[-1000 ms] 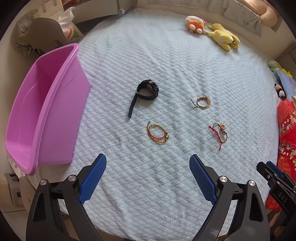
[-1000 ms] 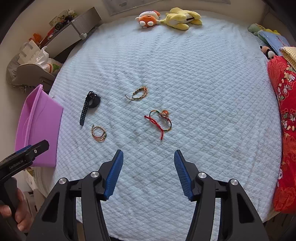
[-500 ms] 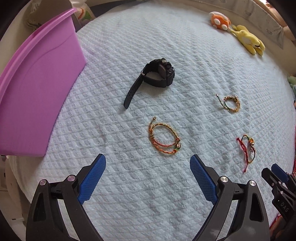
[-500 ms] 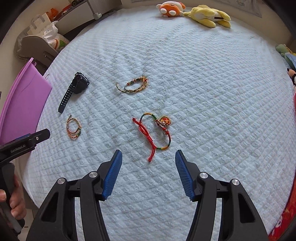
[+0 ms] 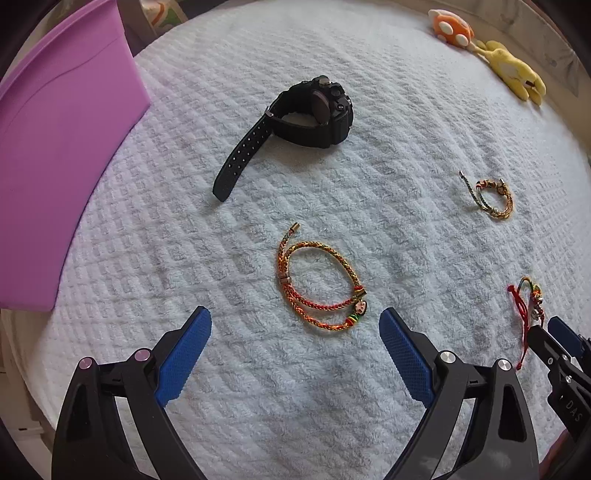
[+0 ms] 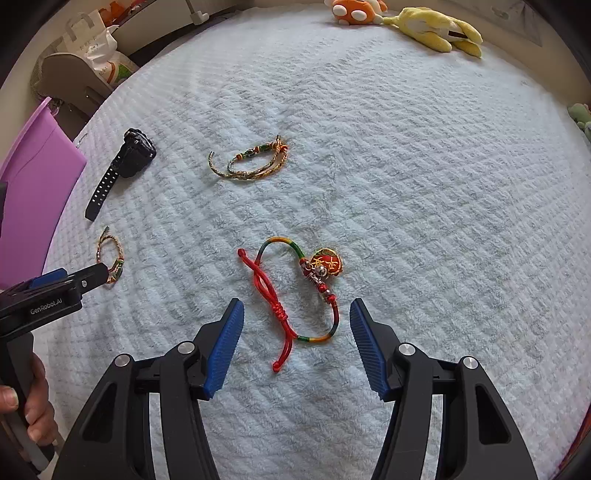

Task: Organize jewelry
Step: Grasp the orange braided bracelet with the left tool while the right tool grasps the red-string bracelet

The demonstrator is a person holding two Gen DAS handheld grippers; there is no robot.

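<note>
The red string bracelet with the round red and gold charm (image 6: 295, 291) lies flat on the pale blue quilted bed cover (image 6: 406, 166), and your right tool (image 6: 296, 345) hangs just over it with its blue fingers (image 6: 225, 345) spread apart, one on each side of the bracelet's near end, gripping nothing. You can't tell if the tips touch the cover. The orange and gold braided rope bracelet with a small green bead (image 5: 319, 286) lies just in front of your left tool (image 5: 295, 350), which is also wide open and empty, and the bracelet is not yet between its blue pads (image 5: 184, 354). Past that bracelet, the chunky black wristwatch (image 5: 295, 118) rests on its side with its strap stretched out toward you. Off to the right of the watch lies the tan and green woven bracelet (image 6: 251, 162), apart from the others. The pink plastic tub (image 5: 62, 147) stands at the left edge of the bed. Far back sit an orange and white plush toy (image 6: 351, 9) and a yellow plush toy (image 6: 436, 29), side by side. Your left hand (image 6: 26, 410) shows at the edge, wrapped around the handle of its tool.
</note>
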